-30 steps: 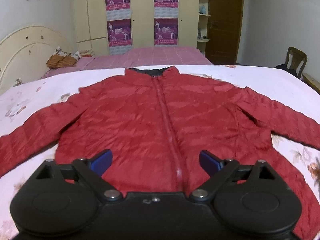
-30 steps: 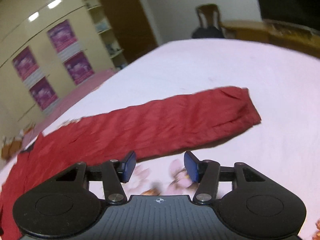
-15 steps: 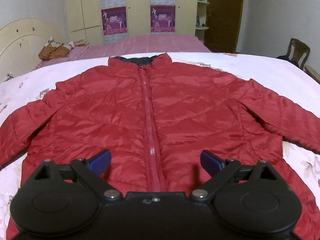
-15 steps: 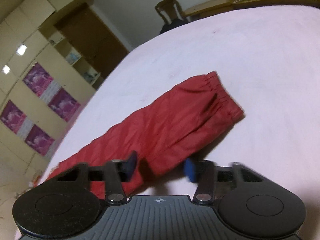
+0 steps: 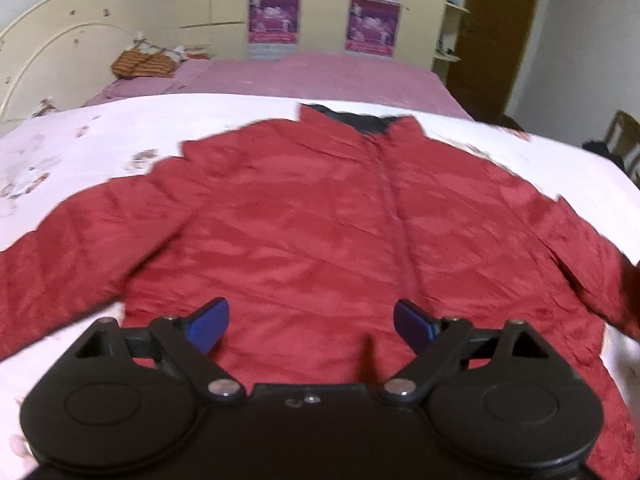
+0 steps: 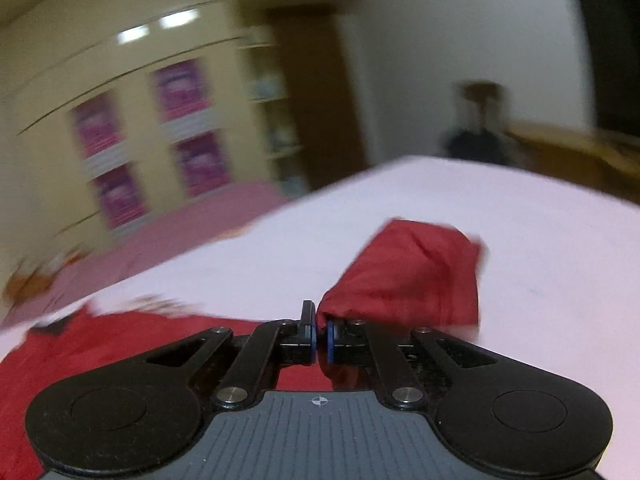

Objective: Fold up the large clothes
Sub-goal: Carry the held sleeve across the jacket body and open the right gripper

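One sleeve (image 6: pixel 412 276) is pinched in the right gripper (image 6: pixel 321 336), lifted mid-frame; the left gripper (image 5: pixel 310 322) hovers with jaws spread over the jacket (image 5: pixel 320 240), flat on the bed (image 5: pixel 100 140). Folding is barely begun.

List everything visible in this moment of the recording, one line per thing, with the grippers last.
jacket: one, red with a dark collar lining, spread front-up on the near bed, zipped.
jacket sleeve: one, red, cuff end lifted off the sheet and bunched at the right gripper.
bed sheet: one, white with a faint floral print, under the jacket.
second bed: one, pink cover, behind the near bed.
headboard: one, cream, far left.
basket-like brown item: one, on the pink bed; blurred.
posters: several, purple, on the cream wardrobe doors.
door: one, brown, far right.
chair: one, wooden, right edge.
left gripper: black with blue pads, open, over the jacket hem.
right gripper: black, shut on the sleeve.
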`<state>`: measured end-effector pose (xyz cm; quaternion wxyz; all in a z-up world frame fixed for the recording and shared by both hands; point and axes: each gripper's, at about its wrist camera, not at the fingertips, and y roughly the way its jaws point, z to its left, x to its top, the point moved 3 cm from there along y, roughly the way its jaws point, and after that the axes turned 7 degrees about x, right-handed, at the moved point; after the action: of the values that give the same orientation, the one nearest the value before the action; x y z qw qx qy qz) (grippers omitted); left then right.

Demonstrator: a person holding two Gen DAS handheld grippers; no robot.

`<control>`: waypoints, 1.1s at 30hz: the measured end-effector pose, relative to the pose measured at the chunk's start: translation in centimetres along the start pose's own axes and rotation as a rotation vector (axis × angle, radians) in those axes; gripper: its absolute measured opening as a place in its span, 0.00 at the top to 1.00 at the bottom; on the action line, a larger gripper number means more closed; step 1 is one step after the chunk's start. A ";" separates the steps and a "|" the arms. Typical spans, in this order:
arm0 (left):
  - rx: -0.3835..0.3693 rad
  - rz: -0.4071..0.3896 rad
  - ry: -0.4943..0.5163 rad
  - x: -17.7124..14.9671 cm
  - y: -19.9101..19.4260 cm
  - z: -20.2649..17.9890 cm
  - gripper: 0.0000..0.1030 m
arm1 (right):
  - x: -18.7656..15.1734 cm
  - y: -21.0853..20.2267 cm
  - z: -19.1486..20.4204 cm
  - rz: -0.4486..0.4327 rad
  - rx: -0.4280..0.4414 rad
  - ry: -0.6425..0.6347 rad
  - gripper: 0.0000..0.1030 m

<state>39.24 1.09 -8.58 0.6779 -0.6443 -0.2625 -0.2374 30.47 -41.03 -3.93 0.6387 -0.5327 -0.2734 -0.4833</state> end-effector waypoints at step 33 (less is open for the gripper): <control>-0.260 0.061 -0.100 1.6 5.1 8.4 0.15 | -14.6 6.4 30.4 0.308 0.493 -0.437 0.63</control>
<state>43.40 9.76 -11.10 0.5818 -0.7454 -0.2433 -0.2160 35.67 -7.76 -10.60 0.7396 -0.4885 -0.4284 -0.1757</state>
